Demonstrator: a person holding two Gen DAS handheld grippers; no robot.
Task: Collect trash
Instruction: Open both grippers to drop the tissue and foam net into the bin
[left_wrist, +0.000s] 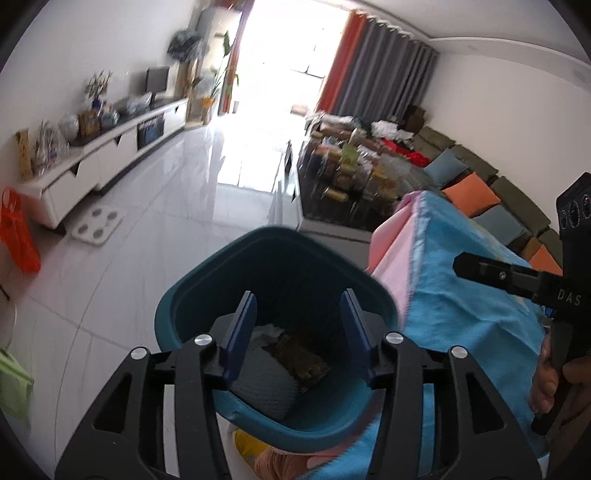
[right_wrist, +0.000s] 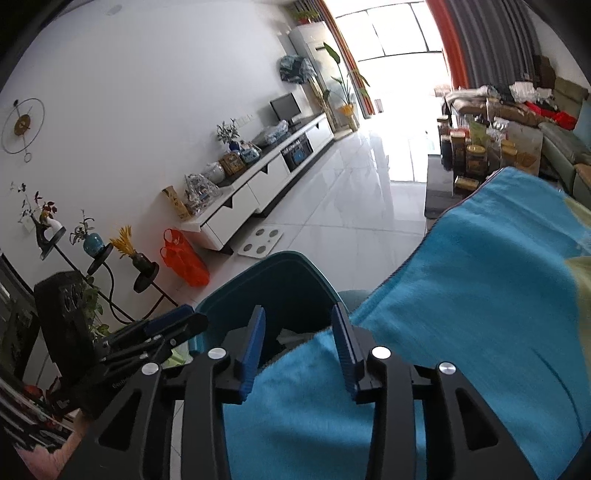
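As seen from the left wrist view, the left gripper (left_wrist: 297, 328) hangs directly above the teal bin (left_wrist: 192, 306), which stands on the white tiled floor (left_wrist: 155, 229); its jaws stand apart with nothing between the blue pads (left_wrist: 242, 332), so the tool is released. Inside the bin lie a dark brown wrapper (left_wrist: 301, 356), a grey netted item (left_wrist: 258, 384) beneath it, and a scrap of white paper (left_wrist: 266, 330) behind it. Just right of the bin, a blue cloth (left_wrist: 469, 280) with a pink edge drapes over a surface, touching the bin's right rim. Further right of the bin, the right gripper (left_wrist: 480, 267) extends over the cloth, with a hand (left_wrist: 546, 376) on its grip. From the right wrist view, the right gripper (right_wrist: 299, 332) is positioned above the bin's (right_wrist: 280, 280) right rim, where the blue cloth (right_wrist: 461, 295) overlaps the bin. Its jaws are parted and the pads press on nothing, so this tool is also released. Left of the bin, the left gripper (right_wrist: 177, 325) is visible from the side.
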